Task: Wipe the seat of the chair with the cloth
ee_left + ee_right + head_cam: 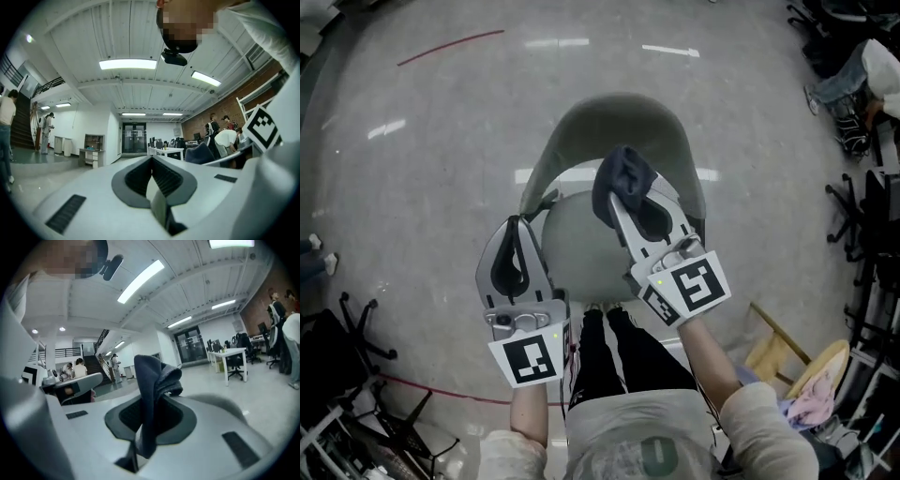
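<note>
In the head view a grey-green chair stands right below me, with its round seat (581, 251) and curved backrest (619, 122). A dark blue cloth (623, 173) is pinched in my right gripper (621, 195), which hovers over the seat's far right part. The right gripper view shows the cloth (152, 376) bunched and sticking up between the shut jaws of the right gripper (149, 416). My left gripper (517, 227) hangs over the seat's left edge. In its own view the left gripper (152, 174) has its jaws closed together on nothing.
The person's dark trousers (614, 352) show just below the seat. Office chairs (862, 216) crowd the right edge, a wooden frame (778, 342) stands at lower right, and a black chair base (356, 328) is at left. People and a white desk (227, 352) appear in the gripper views.
</note>
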The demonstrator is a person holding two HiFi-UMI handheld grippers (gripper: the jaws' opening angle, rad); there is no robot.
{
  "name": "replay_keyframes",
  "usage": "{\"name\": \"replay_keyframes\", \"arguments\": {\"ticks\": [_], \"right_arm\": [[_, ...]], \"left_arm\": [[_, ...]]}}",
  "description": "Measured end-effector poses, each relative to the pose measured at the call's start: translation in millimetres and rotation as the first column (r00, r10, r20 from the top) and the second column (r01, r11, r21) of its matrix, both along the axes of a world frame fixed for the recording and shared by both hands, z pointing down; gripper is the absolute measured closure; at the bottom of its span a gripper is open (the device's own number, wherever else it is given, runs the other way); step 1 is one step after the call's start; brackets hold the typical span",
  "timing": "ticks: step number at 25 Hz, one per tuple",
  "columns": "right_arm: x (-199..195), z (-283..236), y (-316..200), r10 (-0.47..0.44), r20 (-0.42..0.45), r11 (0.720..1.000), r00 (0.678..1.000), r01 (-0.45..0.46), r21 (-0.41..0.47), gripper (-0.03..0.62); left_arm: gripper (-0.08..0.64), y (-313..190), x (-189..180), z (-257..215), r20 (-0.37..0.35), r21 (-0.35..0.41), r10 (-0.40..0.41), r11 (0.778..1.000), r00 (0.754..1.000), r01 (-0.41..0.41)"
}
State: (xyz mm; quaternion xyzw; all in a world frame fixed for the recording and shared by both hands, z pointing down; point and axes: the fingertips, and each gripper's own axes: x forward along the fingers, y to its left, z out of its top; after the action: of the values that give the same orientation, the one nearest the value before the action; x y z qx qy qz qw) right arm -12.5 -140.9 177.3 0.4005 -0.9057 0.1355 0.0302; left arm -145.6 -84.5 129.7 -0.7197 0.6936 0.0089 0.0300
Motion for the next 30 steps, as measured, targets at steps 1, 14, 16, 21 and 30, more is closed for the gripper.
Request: {"name": "replay_keyframes", "arguments": {"ticks": [1,14,16,21,30], "right_arm": [[-13,25,-2,-0.017,-0.002,0.999,1.000,0.017,-0.034,0.543],[-111,319,-13,-0.098,0.086,0.874,0.991,0.127,-0.469,0.543],[-121,351,-11,-0.112,0.095,0.837,0.989,0.145,-0.527,0.543],[-140,401,-3,-0.126,0.114,0.755,0.985,0.170,-0.633,0.543],[-155,453,5,-0.144,0.069,0.663,0.987,0.147,-0.734,0.543]], "left_arm": [[0.545,-1,-8,19,-0.017,-0.019,-0.017,1.000,1.000,0.017],[0.545,8,-38,225,-0.139,-0.191,-0.075,0.980,0.987,0.047],[0.545,13,-35,245,-0.144,-0.209,-0.068,0.977,0.987,0.036],[0.545,24,-22,275,-0.152,-0.261,-0.044,0.965,0.987,0.003],[0.545,33,-20,304,-0.153,-0.318,-0.068,0.948,0.986,0.016]]}}
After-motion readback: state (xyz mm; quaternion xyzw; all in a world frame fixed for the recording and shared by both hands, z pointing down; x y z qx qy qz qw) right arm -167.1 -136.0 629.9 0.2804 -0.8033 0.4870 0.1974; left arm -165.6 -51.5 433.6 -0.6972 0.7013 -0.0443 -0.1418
